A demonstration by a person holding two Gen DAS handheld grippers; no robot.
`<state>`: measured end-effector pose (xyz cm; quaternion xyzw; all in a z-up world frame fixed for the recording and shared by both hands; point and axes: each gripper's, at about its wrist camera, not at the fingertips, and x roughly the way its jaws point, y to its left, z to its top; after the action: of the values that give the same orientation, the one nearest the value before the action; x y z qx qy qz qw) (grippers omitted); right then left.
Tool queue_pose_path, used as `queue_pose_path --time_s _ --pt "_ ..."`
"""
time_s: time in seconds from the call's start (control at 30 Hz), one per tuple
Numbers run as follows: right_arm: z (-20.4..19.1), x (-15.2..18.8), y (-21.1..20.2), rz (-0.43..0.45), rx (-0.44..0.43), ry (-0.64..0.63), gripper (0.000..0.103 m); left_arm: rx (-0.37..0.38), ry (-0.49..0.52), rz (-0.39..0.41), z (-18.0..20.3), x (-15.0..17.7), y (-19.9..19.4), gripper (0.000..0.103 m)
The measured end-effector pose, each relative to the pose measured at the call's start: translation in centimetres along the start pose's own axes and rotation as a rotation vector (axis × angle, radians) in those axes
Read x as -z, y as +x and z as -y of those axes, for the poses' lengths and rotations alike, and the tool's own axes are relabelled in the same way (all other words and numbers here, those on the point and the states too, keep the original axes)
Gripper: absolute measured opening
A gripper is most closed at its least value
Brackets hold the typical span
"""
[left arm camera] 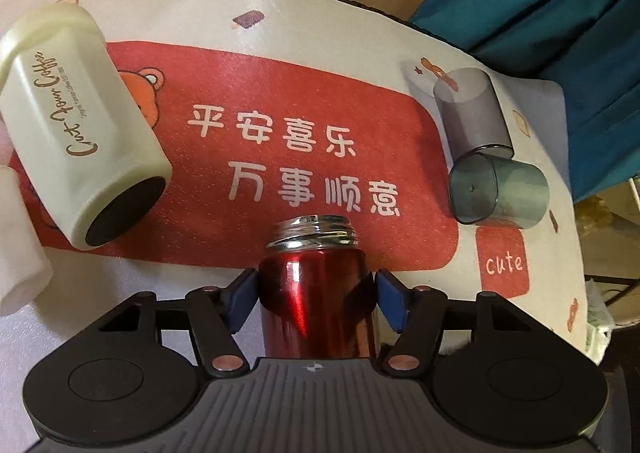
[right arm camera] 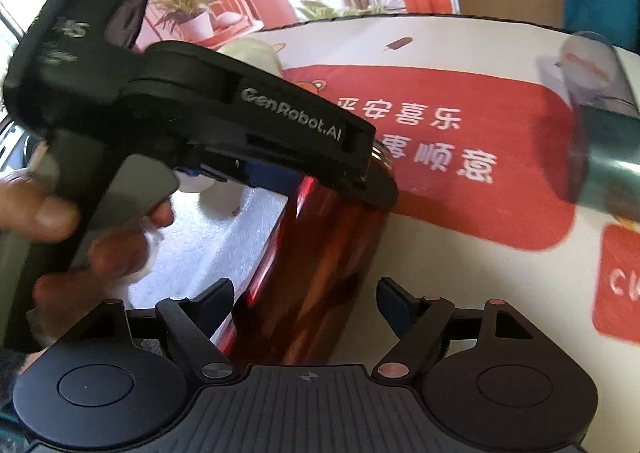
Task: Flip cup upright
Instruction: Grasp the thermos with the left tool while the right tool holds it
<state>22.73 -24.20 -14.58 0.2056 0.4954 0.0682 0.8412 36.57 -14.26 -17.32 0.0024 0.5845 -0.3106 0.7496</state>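
Observation:
A red metal flask cup (left arm camera: 316, 293) with a silver threaded mouth stands upright between my left gripper's blue pads. My left gripper (left arm camera: 316, 293) is shut on its body. In the right wrist view the same red cup (right arm camera: 312, 261) shows with the left gripper's black body (right arm camera: 240, 121) clamped across its top. My right gripper (right arm camera: 306, 301) is open, its fingers on either side of the cup's lower body with gaps on both sides.
A cream mug (left arm camera: 76, 129) lies on its side at the left of the red and white mat (left arm camera: 280, 93). Two clear cups (left arm camera: 472, 113) (left arm camera: 500, 193) lie at the right, near the mat's edge. A white object (left arm camera: 16, 245) sits at far left.

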Motion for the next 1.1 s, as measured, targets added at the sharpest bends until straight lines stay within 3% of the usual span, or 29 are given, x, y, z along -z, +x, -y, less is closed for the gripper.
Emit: queue_pose_path --time_s 0.27,0.47,0.77,1.1 --pt "-1.1 -0.9 1.0 -0.011 0.009 -0.065 0.071 0.027 -0.018 0.018 -1.1 0.4 -1.4 0.066" --pt "-3.1 0.2 -2.5 0.095 0.043 -0.195 0.066 0.025 0.033 0.119 1.0 1.2 -6.0 0.065" --pt "-1.6 -2.3 -7.4 0.23 0.07 -0.321 0.059 0.028 0.092 0.302 5.7 1.3 -11.1 0.064" --pt "1.3 -1.7 -10.1 0.315 0.115 -0.338 0.058 0.054 0.134 0.348 10.3 1.6 -11.0 0.064"
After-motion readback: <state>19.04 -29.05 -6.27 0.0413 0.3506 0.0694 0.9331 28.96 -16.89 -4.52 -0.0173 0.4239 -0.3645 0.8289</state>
